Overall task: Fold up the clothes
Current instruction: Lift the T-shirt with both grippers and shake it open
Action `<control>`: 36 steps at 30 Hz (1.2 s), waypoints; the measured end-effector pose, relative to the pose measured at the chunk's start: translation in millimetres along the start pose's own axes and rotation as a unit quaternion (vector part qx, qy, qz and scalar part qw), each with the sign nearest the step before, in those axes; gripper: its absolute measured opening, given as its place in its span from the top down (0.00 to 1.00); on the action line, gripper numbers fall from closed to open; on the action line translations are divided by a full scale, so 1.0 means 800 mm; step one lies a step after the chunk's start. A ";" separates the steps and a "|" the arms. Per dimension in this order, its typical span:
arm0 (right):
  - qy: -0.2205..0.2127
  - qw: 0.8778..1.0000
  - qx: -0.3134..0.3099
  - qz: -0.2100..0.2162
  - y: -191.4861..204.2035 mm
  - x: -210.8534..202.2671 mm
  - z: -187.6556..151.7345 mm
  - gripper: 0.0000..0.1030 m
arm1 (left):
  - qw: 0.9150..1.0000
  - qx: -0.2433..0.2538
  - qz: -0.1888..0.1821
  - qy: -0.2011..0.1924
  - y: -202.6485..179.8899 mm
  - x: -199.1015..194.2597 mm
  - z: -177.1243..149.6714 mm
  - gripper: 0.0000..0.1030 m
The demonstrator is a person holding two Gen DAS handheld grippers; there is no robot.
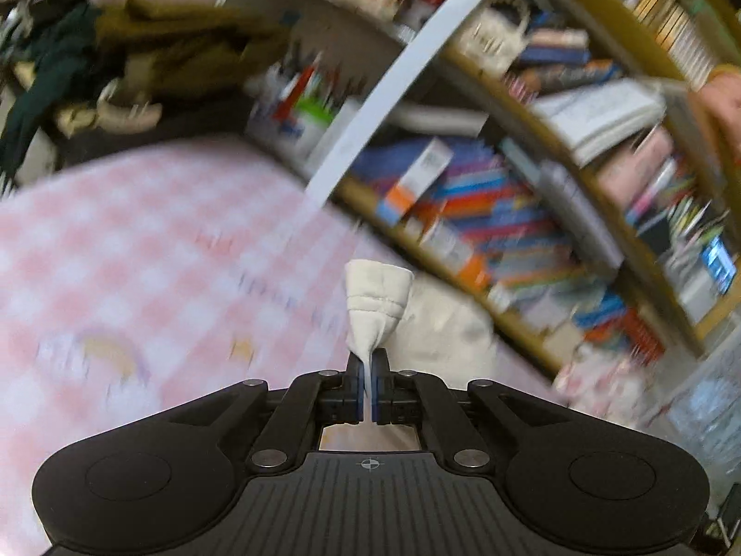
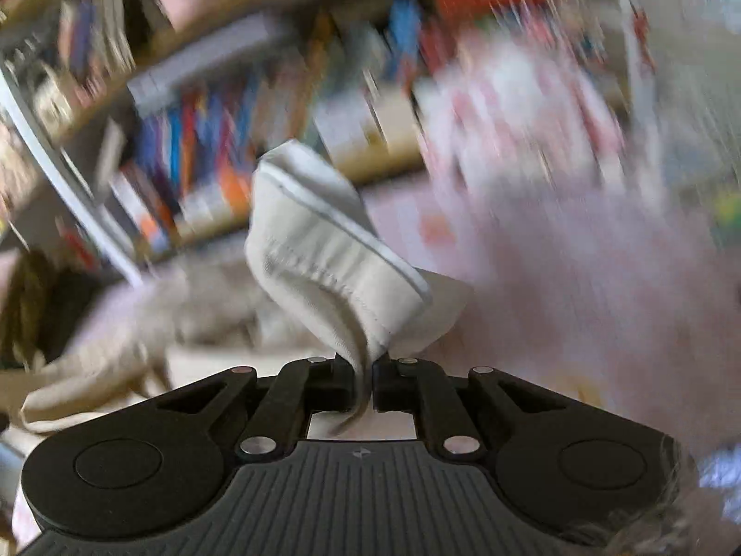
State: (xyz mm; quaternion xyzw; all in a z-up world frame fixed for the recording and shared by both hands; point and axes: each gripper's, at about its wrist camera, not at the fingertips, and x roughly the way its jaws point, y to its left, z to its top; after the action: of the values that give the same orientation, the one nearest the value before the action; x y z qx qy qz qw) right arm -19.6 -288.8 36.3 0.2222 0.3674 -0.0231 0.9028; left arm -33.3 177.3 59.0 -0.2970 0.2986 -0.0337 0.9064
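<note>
both tongs pinching cream cloth over the pink checked bed

the left tongs [image 1: 369, 373] are pressed together on a narrow, gathered bit of cream garment [image 1: 377, 306]; its stitched hem fans out just past the fingertips and stands above the bed [image 1: 116, 250], which wears a pink and white checked cover. more of the same pale cloth lies loose near the bed's edge beside the bookshelf [image 1: 532, 213].

the right tongs [image 2: 366, 370] are likewise clamped, gripping a thicker fold of the cream garment [image 2: 324, 250], with a seamed band curling up and over in front of the fingers and a thin tail slipping down between them. beyond it the rest of the cloth sprawls over the bed [image 2: 555, 278] toward the shelf side. a heap of dark and mustard clothes [image 1: 139, 46] sits at the bed's far corner. much of both views is blurred.
</note>
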 end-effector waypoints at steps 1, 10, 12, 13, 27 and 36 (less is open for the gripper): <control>0.022 1.000 0.011 -0.004 -0.010 0.003 -0.015 0.94 | 1.000 -0.001 0.008 0.009 0.003 -0.001 -0.009 0.99; 0.048 0.997 0.039 0.042 -0.029 -0.009 -0.023 0.94 | 0.997 -0.035 -0.011 -0.069 -0.008 -0.022 0.021 0.99; 0.029 0.996 0.017 0.077 -0.009 -0.006 0.019 0.94 | 0.991 -0.030 -0.030 -0.126 -0.018 -0.024 0.074 0.99; 0.014 0.995 -0.006 0.098 0.012 -0.003 0.050 0.94 | 0.986 -0.025 -0.033 -0.163 -0.024 -0.029 0.107 0.99; -0.294 0.888 -0.084 0.344 0.188 -0.154 0.284 0.94 | 0.888 0.152 -0.200 -0.385 -0.161 -0.292 0.102 0.99; -0.024 0.996 -0.003 0.087 0.000 0.065 0.136 0.94 | 0.987 0.048 -0.152 0.026 -0.100 -0.087 -0.098 0.99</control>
State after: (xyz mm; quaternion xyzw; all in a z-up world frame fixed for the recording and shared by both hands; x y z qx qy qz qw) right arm 89.1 -327.8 69.8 0.2503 0.3249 0.0511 0.9106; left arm -124.6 87.7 89.4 -0.2943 0.2716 -0.1930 0.8958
